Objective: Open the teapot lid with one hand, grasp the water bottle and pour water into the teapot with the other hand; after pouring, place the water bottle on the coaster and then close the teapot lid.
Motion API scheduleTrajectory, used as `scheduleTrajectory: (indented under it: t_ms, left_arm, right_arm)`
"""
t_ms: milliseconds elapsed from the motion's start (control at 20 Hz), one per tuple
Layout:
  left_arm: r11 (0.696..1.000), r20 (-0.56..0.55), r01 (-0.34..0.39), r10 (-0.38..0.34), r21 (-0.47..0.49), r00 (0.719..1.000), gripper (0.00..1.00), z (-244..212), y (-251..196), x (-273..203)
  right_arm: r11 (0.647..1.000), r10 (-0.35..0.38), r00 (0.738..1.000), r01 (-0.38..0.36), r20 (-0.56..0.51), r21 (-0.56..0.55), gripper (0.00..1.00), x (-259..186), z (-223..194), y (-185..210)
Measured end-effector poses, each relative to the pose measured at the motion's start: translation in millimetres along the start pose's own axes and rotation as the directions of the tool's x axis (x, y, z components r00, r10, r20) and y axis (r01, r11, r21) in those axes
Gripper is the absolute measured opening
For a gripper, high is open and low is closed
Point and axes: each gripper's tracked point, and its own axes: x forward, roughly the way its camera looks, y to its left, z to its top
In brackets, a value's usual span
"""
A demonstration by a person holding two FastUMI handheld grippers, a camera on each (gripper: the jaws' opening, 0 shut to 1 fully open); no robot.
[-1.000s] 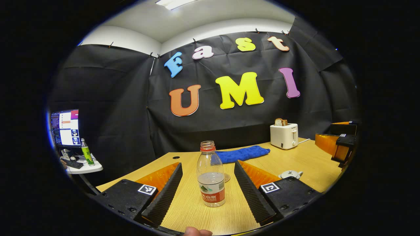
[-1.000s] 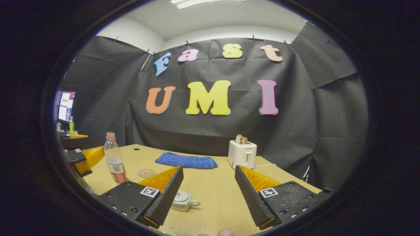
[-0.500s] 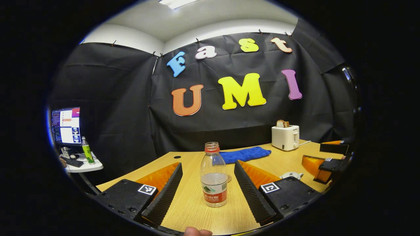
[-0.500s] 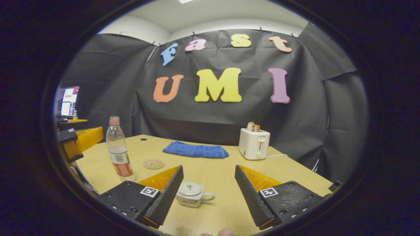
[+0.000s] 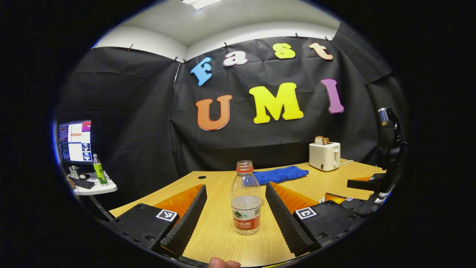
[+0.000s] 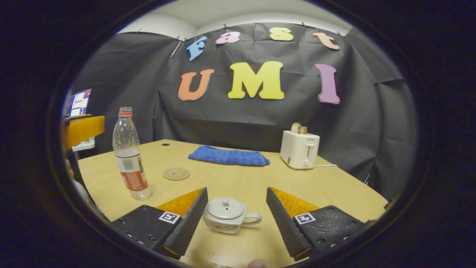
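A small white teapot (image 6: 227, 215), lid (image 6: 225, 207) still seated, sits on the table (image 6: 238, 180) between the wide-open, empty right tongs (image 6: 237, 219); it is likely brittle and light, the lid best pinched by its tiny knob. The uncapped, part-filled water bottle (image 5: 245, 203) stands between the open, empty left tongs (image 5: 236, 217), thin-walled and probably squashy, best gripped mid-body near the label; the coaster (image 6: 176, 173) lies beyond.

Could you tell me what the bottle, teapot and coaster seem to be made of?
Bottle: clear, thin plastic; the wall shows through it.
Teapot: looks like glazed white ceramic, with a soft sheen.
Coaster: a flat, matte tan disc, perhaps wood or cork.
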Motion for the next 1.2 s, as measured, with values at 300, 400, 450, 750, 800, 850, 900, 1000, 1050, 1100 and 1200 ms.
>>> scheduleTrajectory:
  t_ms: [300,400,450,750,800,850,900,1000,1050,1100,1200]
  left_arm:
    - [1.000,0.009,-0.002,0.002,0.003,1.000,0.99,1.9,2.8,0.7]
    - [1.000,0.006,-0.004,0.004,0.005,1.000,0.99,0.2,4.2,1.3]
    - [1.000,0.004,-0.004,0.004,0.004,1.000,0.99,-0.6,4.7,2.2]
    - [1.000,0.007,-0.008,0.008,0.002,1.000,0.99,0.8,7.3,1.1]
    - [1.000,0.007,-0.009,0.009,0.002,1.000,0.99,1.2,7.5,0.7]
    - [1.000,0.006,-0.010,0.010,0.001,1.000,0.99,0.6,8.2,1.2]
    - [1.000,0.005,-0.010,0.010,-0.001,1.000,0.99,-0.7,9.4,2.2]
    - [1.000,0.000,-0.008,0.008,-0.007,1.000,0.99,-2.0,7.8,2.4]
    - [1.000,-0.003,-0.007,0.007,-0.006,1.000,0.99,-2.4,7.3,2.7]
    - [1.000,-0.004,-0.009,0.009,-0.005,1.000,0.99,-2.7,8.7,2.8]
    - [1.000,-0.012,-0.011,0.011,-0.002,1.000,0.99,-6.7,10.3,4.3]
  right_arm:
    - [1.000,0.015,1.000,-0.015,-0.015,0.000,0.86,12.4,-3.9,3.3]
    - [1.000,0.020,1.000,-0.020,-0.017,-0.011,0.79,16.0,-4.8,6.8]
    - [1.000,0.027,0.999,-0.028,-0.020,-0.015,0.68,16.0,-6.1,9.4]
    - [0.998,0.056,0.998,-0.056,-0.034,-0.005,0.23,21.1,-7.2,14.8]
    - [0.998,0.060,0.997,-0.060,-0.039,-0.005,0.16,21.8,-8.4,15.4]
    - [0.998,0.066,0.997,-0.066,-0.042,-0.007,0.06,21.7,-8.1,15.7]
    - [0.997,0.077,0.996,-0.078,-0.040,-0.007,0.06,22.5,-7.4,15.6]
    - [0.996,0.085,0.995,-0.085,-0.042,0.002,0.00,24.6,-7.4,14.4]
    - [0.996,0.089,0.995,-0.090,-0.040,-0.005,0.01,22.7,-7.5,16.0]
    - [0.996,0.094,0.995,-0.094,-0.037,-0.006,0.00,22.0,-6.1,15.7]
    - [0.995,0.105,0.994,-0.105,-0.029,-0.003,0.02,22.4,-1.9,13.9]
